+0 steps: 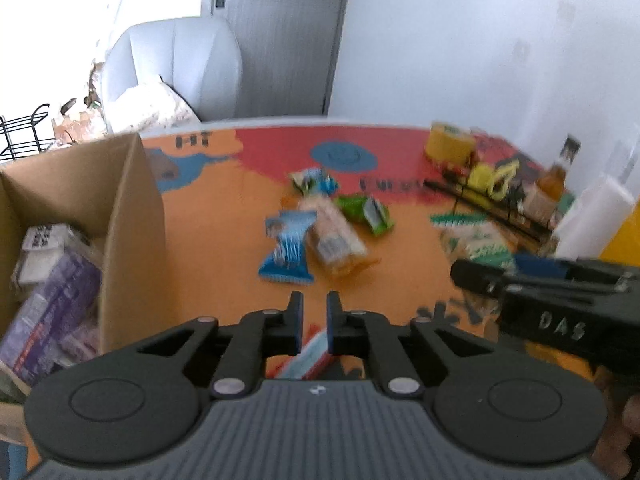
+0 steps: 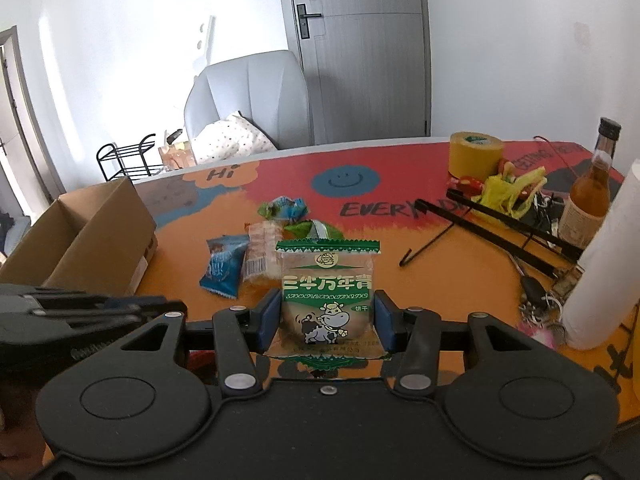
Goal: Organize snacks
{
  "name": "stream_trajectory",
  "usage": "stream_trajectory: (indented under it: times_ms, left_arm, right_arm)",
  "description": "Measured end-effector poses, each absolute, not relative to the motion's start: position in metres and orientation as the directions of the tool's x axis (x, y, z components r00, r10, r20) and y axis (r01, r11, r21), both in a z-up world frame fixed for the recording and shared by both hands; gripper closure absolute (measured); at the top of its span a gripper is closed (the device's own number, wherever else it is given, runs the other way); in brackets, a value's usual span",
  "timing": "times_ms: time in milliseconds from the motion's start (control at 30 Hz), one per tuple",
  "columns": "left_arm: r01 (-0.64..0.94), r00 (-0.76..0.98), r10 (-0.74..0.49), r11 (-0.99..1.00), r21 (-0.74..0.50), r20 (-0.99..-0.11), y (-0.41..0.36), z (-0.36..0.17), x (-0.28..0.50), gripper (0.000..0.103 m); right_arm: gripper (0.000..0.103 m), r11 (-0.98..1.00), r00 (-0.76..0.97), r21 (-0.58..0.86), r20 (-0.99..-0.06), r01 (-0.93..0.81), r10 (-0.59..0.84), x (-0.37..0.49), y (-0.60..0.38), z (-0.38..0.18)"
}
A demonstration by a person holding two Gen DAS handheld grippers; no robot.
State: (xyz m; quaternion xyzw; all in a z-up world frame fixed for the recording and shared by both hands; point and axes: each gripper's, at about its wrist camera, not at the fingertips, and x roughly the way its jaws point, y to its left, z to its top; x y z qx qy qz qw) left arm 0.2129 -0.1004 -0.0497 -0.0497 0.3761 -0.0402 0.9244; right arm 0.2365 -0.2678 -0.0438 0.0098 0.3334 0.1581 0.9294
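Note:
My right gripper is shut on a green and white biscuit packet with a cow on it, held upright off the orange table. The left gripper is shut; a thin red and light-blue packet shows low between its fingers. Several snacks lie ahead: a blue packet, a clear pack of cakes and a green packet. An open cardboard box at the left holds purple packets.
At the right stand a yellow tape roll, an amber bottle, a white paper roll, a black wire stand and keys. A grey chair sits behind the table.

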Motion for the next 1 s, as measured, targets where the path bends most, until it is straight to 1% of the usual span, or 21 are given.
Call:
stream_trajectory:
  times_ms: [33, 100, 133, 200, 267, 467, 533, 567, 600, 700, 1000]
  left_arm:
    - [0.048, 0.710, -0.118, 0.992, -0.120, -0.695, -0.102, -0.054, 0.213, 0.083]
    - [0.056, 0.702, -0.104, 0.994, -0.090, -0.705, -0.106, -0.065, 0.214, 0.064]
    - [0.060, 0.700, -0.098, 0.995, -0.079, -0.708, -0.107, -0.070, 0.215, 0.060]
    - [0.054, 0.693, -0.094, 0.995, -0.078, -0.715, -0.106, -0.078, 0.217, 0.050]
    - [0.055, 0.684, -0.093, 0.996, -0.076, -0.723, -0.105, -0.084, 0.219, 0.048]
    - [0.078, 0.678, -0.130, 0.991, -0.105, -0.723, -0.103, -0.089, 0.214, 0.049]
    - [0.075, 0.681, -0.127, 0.992, -0.103, -0.721, -0.102, -0.088, 0.210, 0.057]
    - [0.071, 0.682, -0.128, 0.992, -0.108, -0.720, -0.101, -0.088, 0.209, 0.069]
    - [0.069, 0.681, -0.127, 0.992, -0.110, -0.721, -0.100, -0.088, 0.209, 0.085]
    - [0.069, 0.674, -0.141, 0.989, -0.129, -0.725, -0.097, -0.086, 0.208, 0.085]
    - [0.058, 0.733, -0.148, 0.986, -0.155, -0.663, -0.084, -0.055, 0.196, 0.085]
  right_arm:
    - [0.057, 0.951, 0.727, 0.127, -0.619, -0.281, 0.298, 0.235, -0.270, -0.046]
    - [0.057, 0.955, 0.722, 0.133, -0.630, -0.264, 0.288, 0.234, -0.274, -0.051]
    - [0.057, 0.958, 0.720, 0.134, -0.636, -0.253, 0.279, 0.234, -0.275, -0.053]
    - [0.057, 0.963, 0.719, 0.132, -0.644, -0.234, 0.263, 0.232, -0.278, -0.056]
    - [0.057, 0.965, 0.722, 0.133, -0.642, -0.225, 0.257, 0.231, -0.280, -0.057]
    - [0.057, 0.965, 0.721, 0.135, -0.643, -0.224, 0.257, 0.229, -0.276, -0.057]
    - [0.057, 0.963, 0.720, 0.138, -0.641, -0.232, 0.265, 0.228, -0.274, -0.056]
    - [0.057, 0.962, 0.721, 0.138, -0.639, -0.236, 0.269, 0.227, -0.272, -0.055]
    - [0.057, 0.961, 0.722, 0.140, -0.636, -0.240, 0.273, 0.226, -0.271, -0.054]
    - [0.057, 0.956, 0.723, 0.145, -0.627, -0.256, 0.289, 0.223, -0.268, -0.050]
    - [0.057, 0.939, 0.728, 0.158, -0.598, -0.304, 0.336, 0.222, -0.249, -0.037]
